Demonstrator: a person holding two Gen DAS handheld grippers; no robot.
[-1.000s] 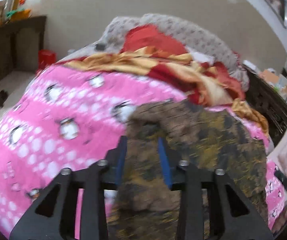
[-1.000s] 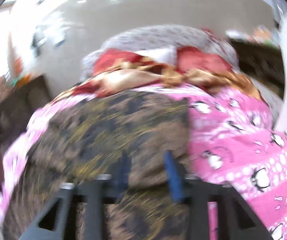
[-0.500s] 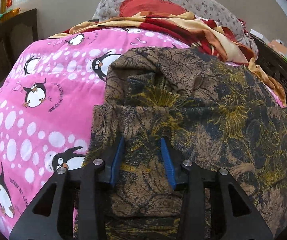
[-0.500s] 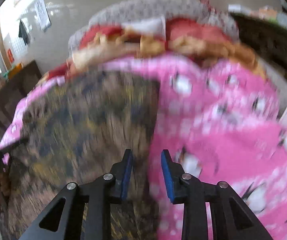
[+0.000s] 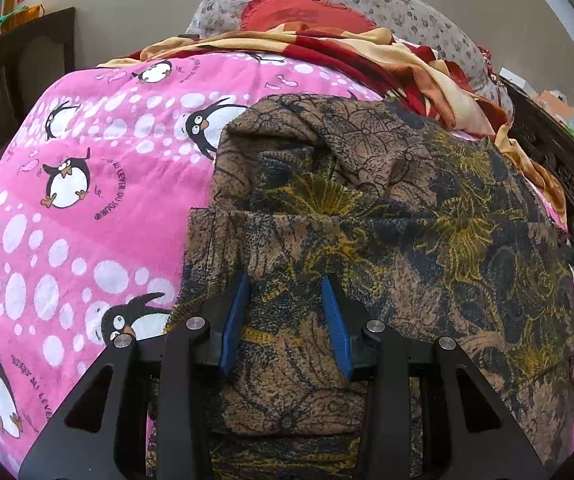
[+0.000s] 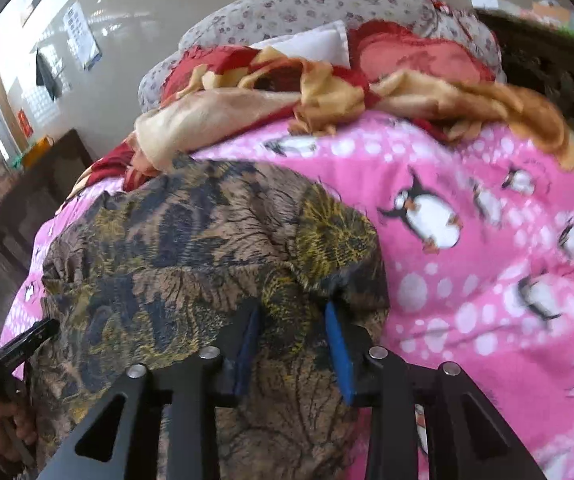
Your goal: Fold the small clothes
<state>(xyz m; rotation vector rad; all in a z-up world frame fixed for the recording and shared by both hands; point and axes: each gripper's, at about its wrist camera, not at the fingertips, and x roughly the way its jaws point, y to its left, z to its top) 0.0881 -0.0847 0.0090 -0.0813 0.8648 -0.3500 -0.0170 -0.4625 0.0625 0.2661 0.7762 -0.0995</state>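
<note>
A brown, black and yellow patterned garment (image 5: 387, 216) lies partly folded on a pink penguin blanket (image 5: 67, 184); it also shows in the right wrist view (image 6: 175, 248). My left gripper (image 5: 285, 292) is open, its blue pads (image 5: 237, 312) astride the garment's near left part. My right gripper (image 6: 293, 316) is open, its blue pads (image 6: 337, 344) astride the garment's right edge, beside the pink blanket (image 6: 487, 240). The left tool (image 6: 11, 352) and the hand holding it show at the right wrist view's left edge.
A red and beige cloth (image 5: 367, 56) lies bunched at the bed's far end against a grey flowered pillow (image 5: 387, 4) and a red cushion (image 6: 415, 56). Dark wooden furniture (image 5: 559, 160) stands to the right, a dark cabinet (image 5: 19, 64) to the left.
The garment has come down onto the blanket with its near part folded over. Both grippers have settled low over it; the right one shifted left from the blanket's side onto the garment's edge.
</note>
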